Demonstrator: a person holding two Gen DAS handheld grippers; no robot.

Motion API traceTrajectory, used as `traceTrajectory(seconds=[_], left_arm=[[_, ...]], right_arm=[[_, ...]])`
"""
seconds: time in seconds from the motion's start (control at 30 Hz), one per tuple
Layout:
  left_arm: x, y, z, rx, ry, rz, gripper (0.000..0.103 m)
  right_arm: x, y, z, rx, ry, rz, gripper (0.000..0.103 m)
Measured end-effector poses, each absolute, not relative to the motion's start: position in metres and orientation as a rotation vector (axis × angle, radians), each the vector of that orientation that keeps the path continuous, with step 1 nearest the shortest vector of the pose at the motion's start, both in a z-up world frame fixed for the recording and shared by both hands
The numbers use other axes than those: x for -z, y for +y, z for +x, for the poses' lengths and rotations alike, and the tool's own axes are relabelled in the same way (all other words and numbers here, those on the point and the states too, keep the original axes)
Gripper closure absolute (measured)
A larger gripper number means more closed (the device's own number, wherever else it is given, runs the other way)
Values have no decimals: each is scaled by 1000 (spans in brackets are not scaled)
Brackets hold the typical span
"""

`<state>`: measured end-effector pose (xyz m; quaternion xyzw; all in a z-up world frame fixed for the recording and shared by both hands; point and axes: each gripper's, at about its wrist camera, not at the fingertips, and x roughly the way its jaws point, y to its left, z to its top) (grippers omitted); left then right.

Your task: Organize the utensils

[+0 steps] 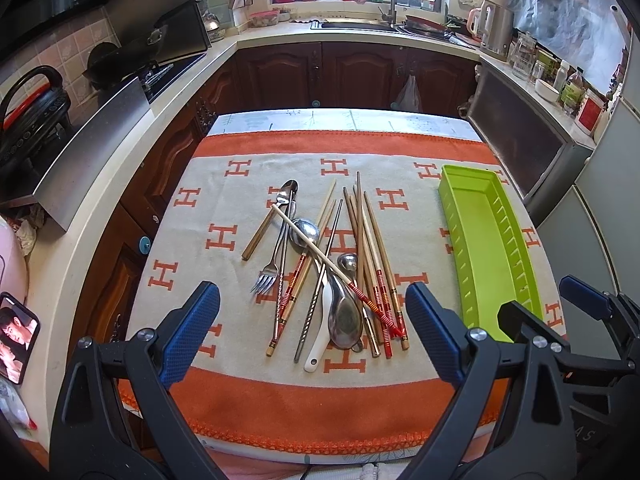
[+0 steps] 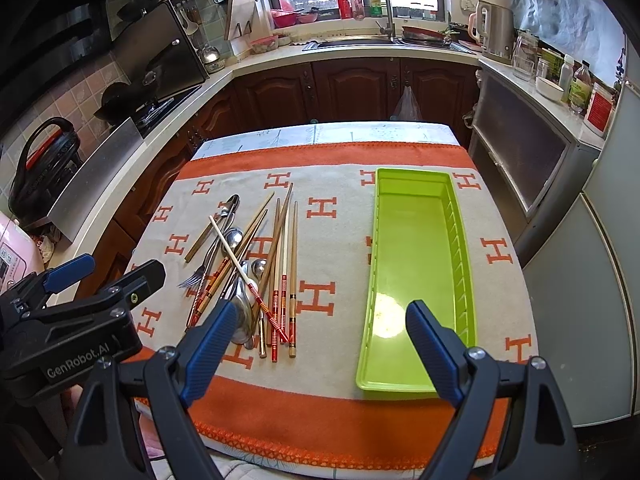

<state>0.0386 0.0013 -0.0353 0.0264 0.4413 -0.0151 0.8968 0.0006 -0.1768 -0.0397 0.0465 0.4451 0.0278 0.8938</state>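
Left hand-held gripper (image 1: 313, 328), black frame with blue ribbed pads: released, jaws spread wide, nothing between them, poised above the near end of the utensil pile.

Right hand-held gripper (image 2: 318, 342), same make: released, jaws wide apart and empty, poised over the near end of the tray.

Bench cover: orange-bordered beige cloth with orange H motifs (image 1: 224, 376), spread flat on the bench.

Loose pile, left of cloth centre:
- white ceramic soup spoon (image 1: 320, 334), nearest, partly under a large steel spoon (image 1: 345, 314);
- wooden chopsticks with red-banded handles (image 2: 276, 308), several, crossing;
- steel fork (image 1: 266, 276), tines toward the near side;
- further steel spoons (image 1: 289, 192) at the far end.

Long lime-green plastic tray (image 2: 416, 240), right of the pile and apart from it, lengthwise, holding no utensils.
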Motion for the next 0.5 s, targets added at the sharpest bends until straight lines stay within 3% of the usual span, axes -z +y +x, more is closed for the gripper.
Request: traceTrajectory(seconds=[0.5], left_arm=[[38, 5, 38, 44, 922, 42, 10]], right_arm=[[42, -175, 1, -59, 928, 92, 16]])
